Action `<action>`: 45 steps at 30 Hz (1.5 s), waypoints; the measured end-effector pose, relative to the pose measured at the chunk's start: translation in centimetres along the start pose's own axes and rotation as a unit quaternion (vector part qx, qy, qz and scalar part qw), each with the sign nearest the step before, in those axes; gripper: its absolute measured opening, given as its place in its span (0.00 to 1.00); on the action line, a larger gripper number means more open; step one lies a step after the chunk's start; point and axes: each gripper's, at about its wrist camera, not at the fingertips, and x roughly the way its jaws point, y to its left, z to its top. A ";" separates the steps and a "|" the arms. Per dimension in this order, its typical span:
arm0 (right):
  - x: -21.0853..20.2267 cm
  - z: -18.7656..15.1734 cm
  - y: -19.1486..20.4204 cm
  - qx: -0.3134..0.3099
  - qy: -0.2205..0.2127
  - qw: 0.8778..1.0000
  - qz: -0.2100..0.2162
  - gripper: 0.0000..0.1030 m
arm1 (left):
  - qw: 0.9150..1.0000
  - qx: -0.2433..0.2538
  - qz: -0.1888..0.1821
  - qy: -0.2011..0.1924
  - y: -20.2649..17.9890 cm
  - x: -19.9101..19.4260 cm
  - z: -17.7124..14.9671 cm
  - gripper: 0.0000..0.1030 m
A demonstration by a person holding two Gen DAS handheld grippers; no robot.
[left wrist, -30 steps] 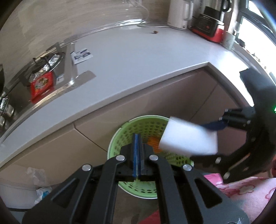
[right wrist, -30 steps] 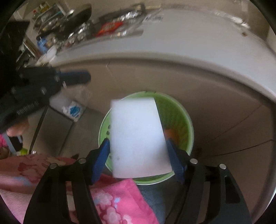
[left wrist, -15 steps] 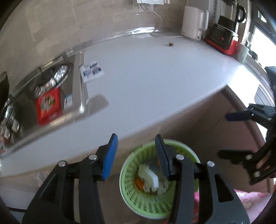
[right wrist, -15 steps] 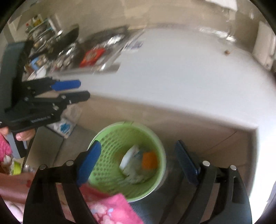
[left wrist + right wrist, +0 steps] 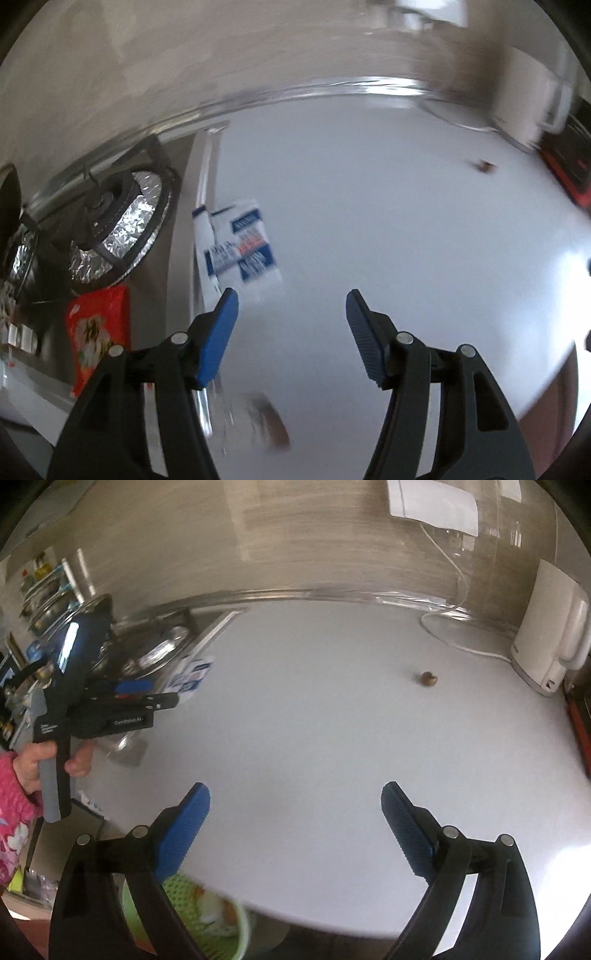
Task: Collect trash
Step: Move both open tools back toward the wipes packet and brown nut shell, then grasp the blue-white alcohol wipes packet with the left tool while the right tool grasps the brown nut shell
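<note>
My left gripper [image 5: 291,321] is open and empty above the white counter [image 5: 388,229], just short of a white and blue wrapper [image 5: 242,247] that lies by the stove edge. A red packet [image 5: 98,328] lies on the stove surface to its left. My right gripper [image 5: 295,827] is open and empty over the counter's front edge. A small brown scrap [image 5: 428,679] lies far ahead of it; it also shows in the left wrist view [image 5: 484,166]. The green trash basket [image 5: 242,923] with scraps in it shows below the counter edge. The left gripper [image 5: 147,698] shows at left.
A gas stove with a foil-lined burner [image 5: 122,221] sits at the left. A white kettle [image 5: 550,635] with its cord stands at the back right, beside a red appliance [image 5: 565,166]. The tiled wall runs behind the counter.
Both grippers have risen from over the basket to above the counter. The right gripper let the white foam piece go into the basket. The left gripper went from shut to open.
</note>
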 end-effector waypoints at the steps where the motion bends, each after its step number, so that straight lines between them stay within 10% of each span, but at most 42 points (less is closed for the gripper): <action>1: 0.7 0.7 -1.0 0.003 -0.001 1.000 -0.001 0.91 | 1.000 -0.007 0.007 0.005 0.3 0.9 0.6 0.57; 18: 9.5 8.0 -12.8 0.043 0.003 0.999 -0.033 0.91 | 0.993 -0.111 0.015 0.040 3.3 7.8 3.2 0.54; 25: 12.3 8.8 -14.6 0.043 0.011 0.998 -0.033 0.91 | 0.995 -0.093 -0.011 0.033 2.7 7.8 3.7 0.07; 28: 13.4 9.2 -14.9 0.031 0.016 0.998 -0.043 0.89 | 0.995 -0.094 -0.015 0.034 2.8 8.1 4.0 0.04; 37: 15.0 8.9 -15.6 0.029 0.037 0.997 -0.055 0.68 | 0.994 -0.104 -0.022 0.022 3.4 6.0 3.5 0.02; 42: 14.9 9.2 -15.9 0.027 0.039 0.997 -0.061 0.30 | 0.995 -0.097 -0.021 0.009 3.1 4.3 3.4 0.02; 45: 14.8 9.4 -16.1 0.034 0.045 0.997 -0.052 0.24 | 0.996 -0.092 -0.019 0.002 2.8 3.2 3.1 0.02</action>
